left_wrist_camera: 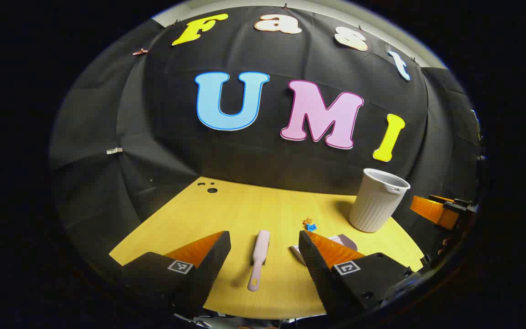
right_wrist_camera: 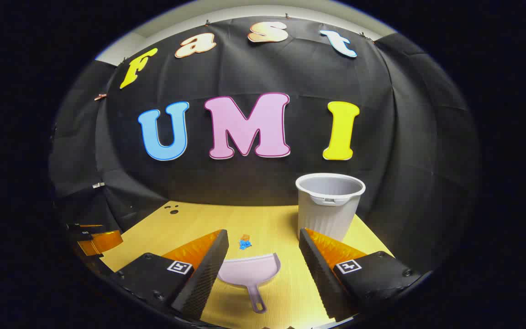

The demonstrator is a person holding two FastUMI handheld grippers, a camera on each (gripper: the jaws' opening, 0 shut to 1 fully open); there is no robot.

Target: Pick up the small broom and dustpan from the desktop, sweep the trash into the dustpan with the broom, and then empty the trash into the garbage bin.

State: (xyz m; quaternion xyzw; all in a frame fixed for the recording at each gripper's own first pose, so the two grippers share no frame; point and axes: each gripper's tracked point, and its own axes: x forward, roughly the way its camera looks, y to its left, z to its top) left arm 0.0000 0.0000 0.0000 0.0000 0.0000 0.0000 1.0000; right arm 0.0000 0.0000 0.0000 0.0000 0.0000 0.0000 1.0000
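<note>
A small pink broom lies on the yellow desktop, handle toward me, between the spread fingers of my left gripper, which is open and above it. The pale dustpan lies flat with its handle pointing at me, between the fingers of my open right gripper; a corner of that dustpan peeks past a left finger. A little pile of blue and orange trash sits just beyond the pan's mouth, and I see the same trash in the left gripper view.
A white ribbed garbage bin stands at the desk's far right, the same bin in the left gripper view. The other gripper shows at the right edge. Small dark holes mark the desk's far left corner. Black cloth walls the booth.
</note>
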